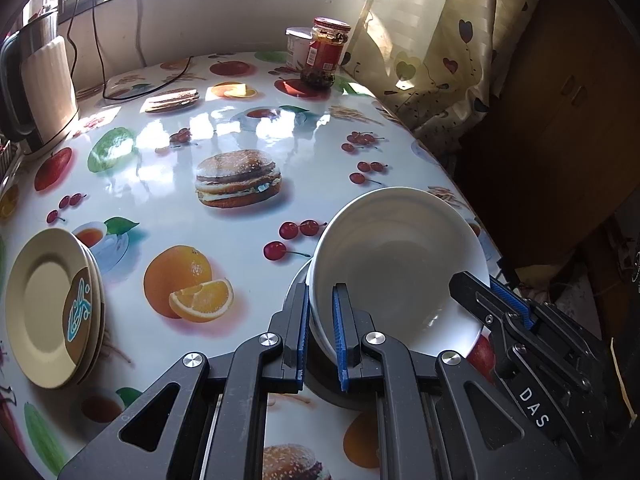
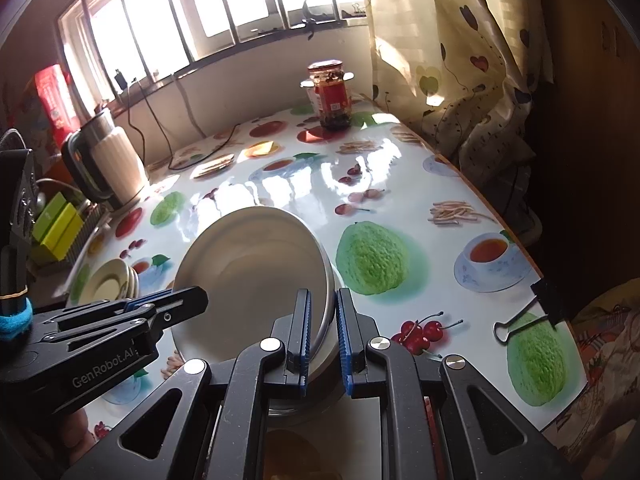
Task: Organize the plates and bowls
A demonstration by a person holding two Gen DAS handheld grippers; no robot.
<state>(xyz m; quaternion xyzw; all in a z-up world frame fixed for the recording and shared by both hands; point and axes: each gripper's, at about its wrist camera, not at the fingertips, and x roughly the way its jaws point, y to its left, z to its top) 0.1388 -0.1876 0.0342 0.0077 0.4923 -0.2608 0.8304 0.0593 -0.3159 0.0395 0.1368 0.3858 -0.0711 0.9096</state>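
Note:
A white bowl (image 1: 400,264) is tilted just above the fruit-print table (image 1: 240,120), near its right edge. My left gripper (image 1: 322,292) is shut on the bowl's left rim, one finger inside and one outside. My right gripper (image 1: 480,292) grips the opposite rim. In the right wrist view the right gripper (image 2: 323,296) pinches the bowl (image 2: 256,272) at its right rim, and the left gripper (image 2: 188,300) holds the far side. A second rim shows directly beneath the bowl, like another bowl nested under it. A stack of beige plates (image 1: 52,308) (image 2: 108,284) lies at the table's left.
An electric kettle (image 1: 44,80) (image 2: 108,160) with its cord stands at the back left. A red-labelled jar (image 1: 326,52) (image 2: 332,96) and a white tub are at the back. A binder clip (image 2: 524,316) pins the tablecloth at the right edge, with a curtain (image 2: 460,60) beyond.

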